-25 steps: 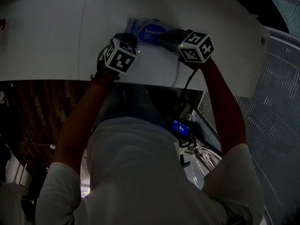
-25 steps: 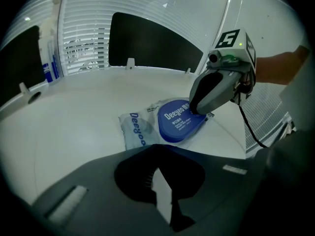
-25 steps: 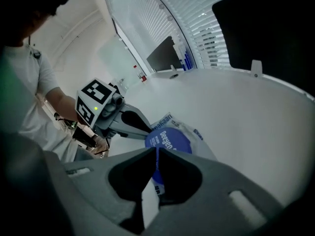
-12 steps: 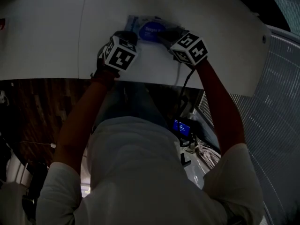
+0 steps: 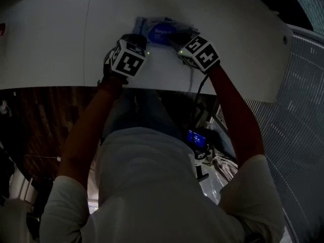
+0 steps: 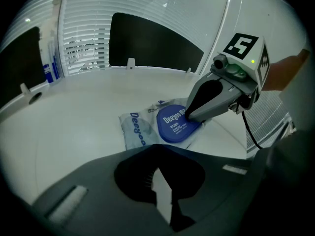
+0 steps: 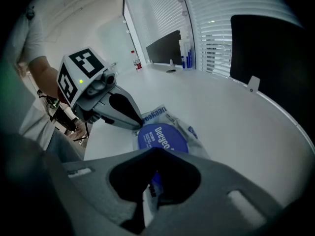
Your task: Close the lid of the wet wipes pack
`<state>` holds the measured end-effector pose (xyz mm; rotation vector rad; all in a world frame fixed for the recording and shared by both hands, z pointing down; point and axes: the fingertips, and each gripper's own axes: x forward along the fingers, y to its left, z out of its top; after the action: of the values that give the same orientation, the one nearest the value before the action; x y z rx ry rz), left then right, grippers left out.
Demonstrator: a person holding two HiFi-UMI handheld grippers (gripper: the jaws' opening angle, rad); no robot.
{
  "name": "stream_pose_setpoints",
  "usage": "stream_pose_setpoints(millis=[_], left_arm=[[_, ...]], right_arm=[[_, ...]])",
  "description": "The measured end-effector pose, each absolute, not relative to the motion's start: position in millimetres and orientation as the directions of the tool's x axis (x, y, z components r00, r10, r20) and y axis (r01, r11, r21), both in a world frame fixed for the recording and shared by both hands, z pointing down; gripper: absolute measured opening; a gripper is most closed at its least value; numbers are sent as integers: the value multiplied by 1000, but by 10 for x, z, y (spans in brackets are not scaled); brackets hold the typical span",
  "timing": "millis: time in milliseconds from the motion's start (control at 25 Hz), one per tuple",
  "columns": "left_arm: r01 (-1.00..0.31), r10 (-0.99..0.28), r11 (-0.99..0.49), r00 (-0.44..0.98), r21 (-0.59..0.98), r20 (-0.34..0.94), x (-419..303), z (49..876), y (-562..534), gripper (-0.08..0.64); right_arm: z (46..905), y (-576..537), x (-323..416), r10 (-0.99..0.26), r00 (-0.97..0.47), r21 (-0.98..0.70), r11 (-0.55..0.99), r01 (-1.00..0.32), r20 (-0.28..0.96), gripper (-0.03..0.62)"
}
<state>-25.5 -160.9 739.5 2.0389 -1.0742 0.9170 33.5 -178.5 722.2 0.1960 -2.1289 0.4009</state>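
Left arm (image 5: 86, 130) and right arm (image 5: 235, 110) both stretched forward, forearms bare, short white sleeves. Left tongs (image 7: 139, 126): jaws together, pitched steeply down. Right tongs (image 6: 189, 118): jaws together, same downward pitch. The two tips are near each other and angled inward, wrists apart.

Right gripper (image 7: 150, 193): jaws together, tips over blue lid (image 7: 162, 137). Wet wipes pack (image 7: 156, 114): flat on white table (image 7: 226, 117), lid lying flat. Left gripper (image 7: 136, 126): pointed tip touching pack's edge.
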Motion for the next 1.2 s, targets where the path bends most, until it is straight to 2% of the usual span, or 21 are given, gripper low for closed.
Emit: stream_pose_setpoints(millis=[200,440,640,920,1080,1200], left_arm=[[-874,-441,-445,405,197,801,-300,7205,-1622,3],[-868,-489,-468,412,167,769,-298,6746,-1760,3],[-882,-587,-443,420,160,692,-253,6108,-1770,3],[-882,-688,-445,449,158,570,-165,5241,-1834,3],[-868,-724,-460,489,189,486,-48,4755,-1639,3],[-863,-761,-472,503,181,410,-3,4467,-1568,3]], right_arm=[[7013,-1806,345,-72,-591,-185,913,-363,803,2],[6463,-2019,388,-240,-660,-137,874,-466,712,2],[5839,-1976,456,-341,-711,-220,792,-570,615,2],[4939,-1923,513,-533,-715,-157,742,-652,452,2],[4440,-1650,491,-574,-729,-183,725,-664,373,2],[4056,-1509,471,-615,-729,-140,727,-672,301,2]])
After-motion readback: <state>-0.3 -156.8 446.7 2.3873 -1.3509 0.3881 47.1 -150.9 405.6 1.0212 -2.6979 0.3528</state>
